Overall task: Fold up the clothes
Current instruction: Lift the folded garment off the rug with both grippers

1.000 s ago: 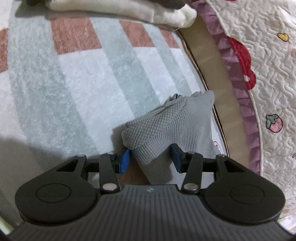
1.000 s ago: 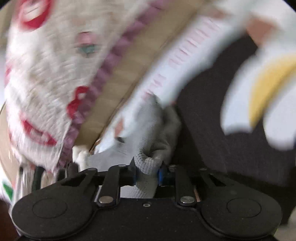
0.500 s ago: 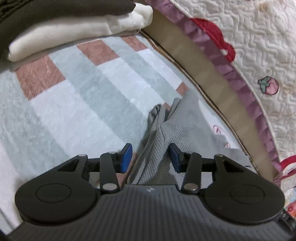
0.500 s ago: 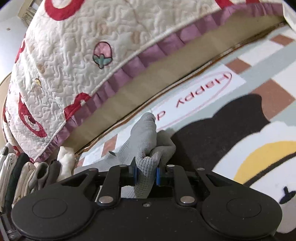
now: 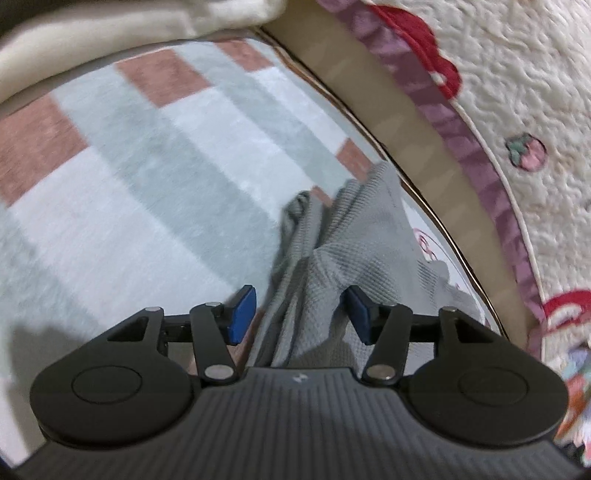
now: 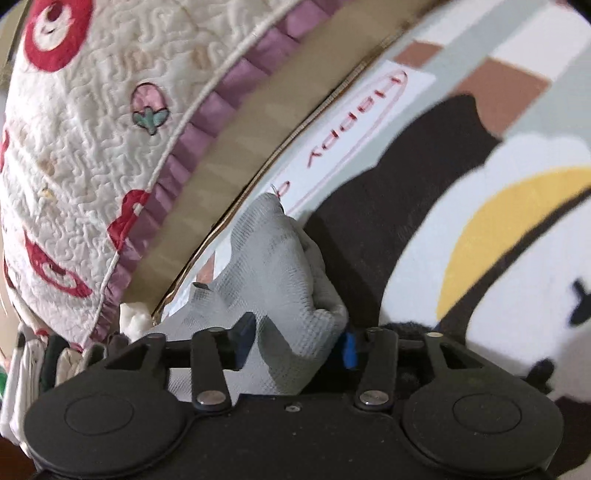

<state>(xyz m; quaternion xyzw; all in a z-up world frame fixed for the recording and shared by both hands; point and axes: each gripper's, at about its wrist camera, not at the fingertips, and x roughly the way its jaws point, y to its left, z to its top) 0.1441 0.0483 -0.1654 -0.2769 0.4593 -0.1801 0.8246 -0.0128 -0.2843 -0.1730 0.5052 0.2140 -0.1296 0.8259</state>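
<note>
A grey waffle-knit garment [image 5: 354,251] lies bunched on the patterned rug beside the bed. My left gripper [image 5: 299,314] is open, its blue pads on either side of the cloth with gaps. In the right wrist view the same grey garment [image 6: 280,273] bulges up between the fingers. My right gripper [image 6: 295,339] has its jaws parted around a thick fold of it, which fills the gap between the blue pads.
A quilted bedspread [image 5: 517,74] with a purple frill hangs over the tan bed base [image 5: 406,122] to the right. Folded cream clothes [image 5: 110,33] lie at the far left. The rug [image 6: 498,221] has dark, yellow and white patches.
My right gripper's jaws have spread from tightly shut to wider apart, still around the fold. My left gripper has stayed open and shifted a little along the garment.
</note>
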